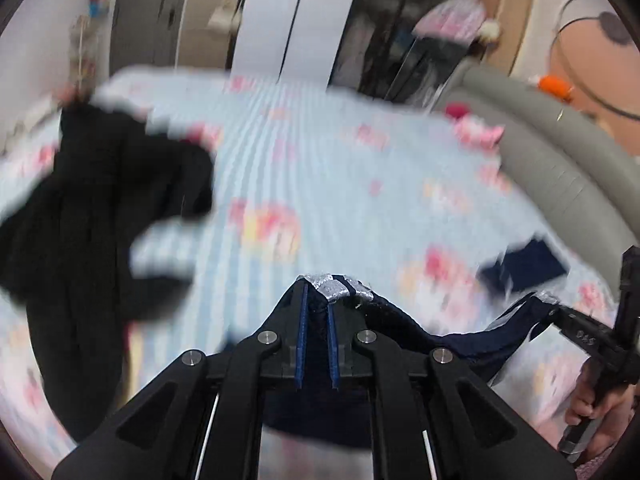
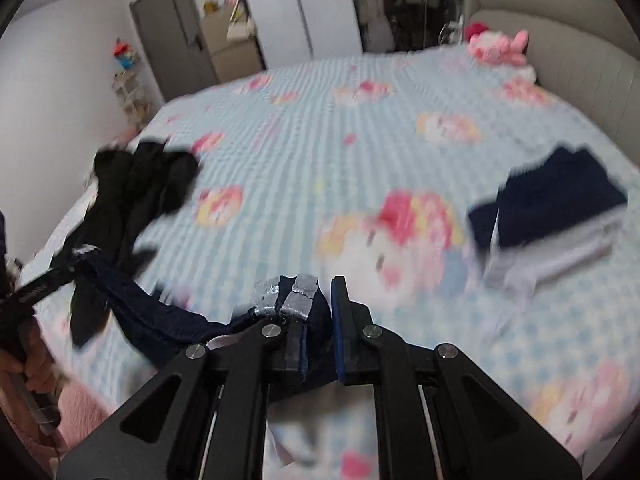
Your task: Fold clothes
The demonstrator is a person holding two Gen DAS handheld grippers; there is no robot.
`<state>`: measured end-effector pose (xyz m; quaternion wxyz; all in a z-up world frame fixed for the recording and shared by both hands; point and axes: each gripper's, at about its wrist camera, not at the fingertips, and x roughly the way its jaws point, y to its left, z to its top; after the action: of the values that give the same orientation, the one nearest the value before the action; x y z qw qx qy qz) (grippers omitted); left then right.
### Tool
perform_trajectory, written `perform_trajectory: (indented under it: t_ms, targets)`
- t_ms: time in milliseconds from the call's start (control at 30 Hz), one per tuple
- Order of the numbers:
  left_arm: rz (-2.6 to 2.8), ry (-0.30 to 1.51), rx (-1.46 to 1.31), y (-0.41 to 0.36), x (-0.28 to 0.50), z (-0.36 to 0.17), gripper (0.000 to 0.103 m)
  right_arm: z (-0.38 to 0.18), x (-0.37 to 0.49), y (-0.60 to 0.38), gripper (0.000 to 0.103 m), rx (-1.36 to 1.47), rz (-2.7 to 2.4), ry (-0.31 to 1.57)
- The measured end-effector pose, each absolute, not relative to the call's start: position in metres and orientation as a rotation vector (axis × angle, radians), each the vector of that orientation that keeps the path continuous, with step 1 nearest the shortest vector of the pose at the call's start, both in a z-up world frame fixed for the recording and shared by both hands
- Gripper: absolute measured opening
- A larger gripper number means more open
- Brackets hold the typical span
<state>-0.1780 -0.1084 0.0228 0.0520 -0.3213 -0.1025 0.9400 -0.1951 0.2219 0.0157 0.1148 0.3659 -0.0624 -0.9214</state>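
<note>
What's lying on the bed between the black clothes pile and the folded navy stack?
Nothing: in the right wrist view the bedspread between the black pile and the folded navy stack is bare.

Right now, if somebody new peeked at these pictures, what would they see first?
First, the dark blue garment stretched between the left gripper and the right gripper, both shut on it above the bed. Next, the pale blue bedspread with pink cartoon prints, a crumpled black garment at its left and a folded pile at its right.
</note>
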Motion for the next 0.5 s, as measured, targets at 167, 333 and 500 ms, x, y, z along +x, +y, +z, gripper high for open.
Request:
perform_trajectory:
  t_ms: [167,333,500]
  targets:
    - [2.965,-0.166,-0.567,-0.095,-0.17,0.142,0.01,0.124,-0.19,0.231,0.009,0.665,-2.849,-0.203]
    - [2.984,-0.164,-0.589,-0.09,-0.138,0.119,0.01,0.113,-0.159,0.232,0.01,0.668,-2.838,-0.235]
    - [2.899,-0.221,-1.033,-0.092,-0.123,-0.009,0.01,-0.004,-0.141,0.229,0.01,1.061,-2.741,-0.283]
